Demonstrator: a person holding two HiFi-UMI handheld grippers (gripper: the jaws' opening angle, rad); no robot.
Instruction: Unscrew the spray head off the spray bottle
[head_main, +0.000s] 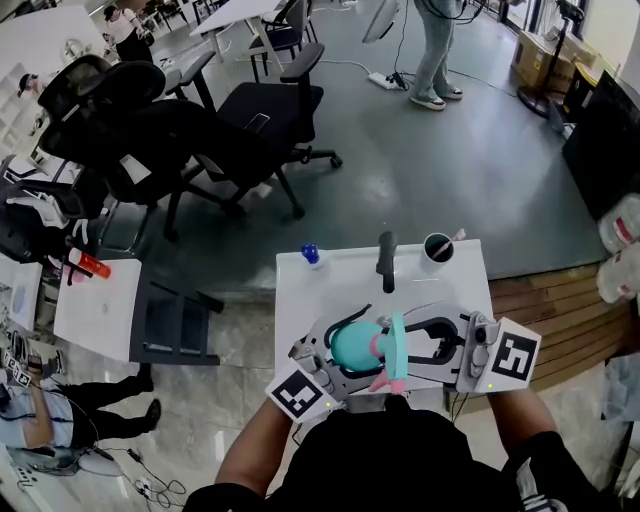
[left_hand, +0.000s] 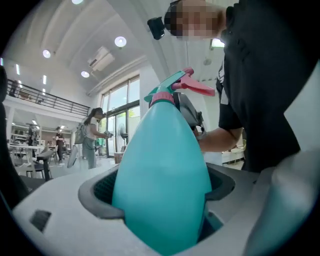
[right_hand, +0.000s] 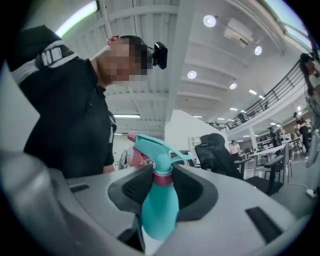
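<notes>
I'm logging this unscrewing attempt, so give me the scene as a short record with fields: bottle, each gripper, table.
held object: teal plastic spray bottle, teal-and-pink spray head still attached
left gripper: jaws closed on the bottle's wide teal body
right gripper: jaws closed on the pink collar under the spray head
position: bottle held above the small white table
on table: small blue object, black handled object, black cup

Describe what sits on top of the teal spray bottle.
A pink collar sits on it, carrying a teal spray head with a pink trigger. How the collar fastens underneath is covered, and the bottle is opaque, so anything inside is hidden.
</notes>
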